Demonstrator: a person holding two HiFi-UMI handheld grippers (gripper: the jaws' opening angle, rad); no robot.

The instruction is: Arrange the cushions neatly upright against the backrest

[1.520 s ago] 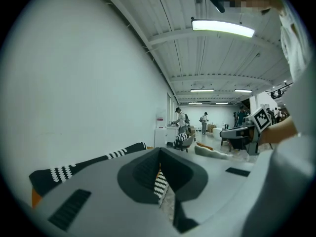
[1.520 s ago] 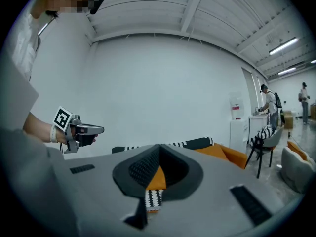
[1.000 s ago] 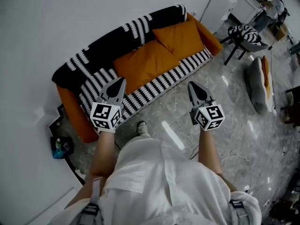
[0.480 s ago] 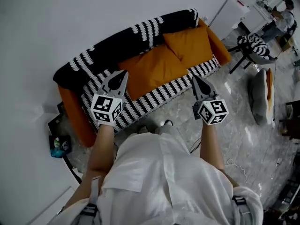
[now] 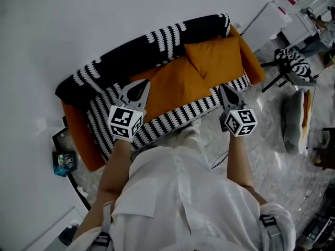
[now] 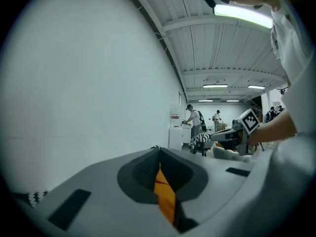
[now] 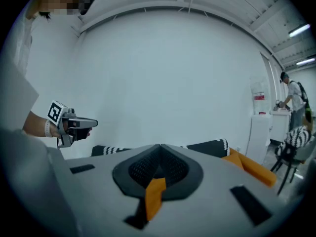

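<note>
Two orange cushions lie on the sofa seat in the head view, a large one (image 5: 175, 85) in the middle and a smaller one (image 5: 217, 59) to its right, partly leaning on the black-and-white striped backrest (image 5: 141, 46). My left gripper (image 5: 142, 82) hangs shut and empty over the striped seat left of the large cushion. My right gripper (image 5: 223, 87) is shut and empty above the seat's front edge (image 5: 209, 106) at the right. The right gripper view shows the backrest's top (image 7: 207, 146) and an orange armrest (image 7: 252, 167) beyond the shut jaws.
A chair with a striped throw (image 5: 293, 64) and a grey-orange floor cushion (image 5: 298, 119) stand to the right. A white cabinet (image 5: 269, 22) sits by the wall. A low shelf with a bottle (image 5: 63, 161) is left of the sofa. People (image 6: 195, 120) stand far off.
The person has stepped closer to the sofa. Both grippers now reach over its seat instead of the floor in front. Both stay shut.
</note>
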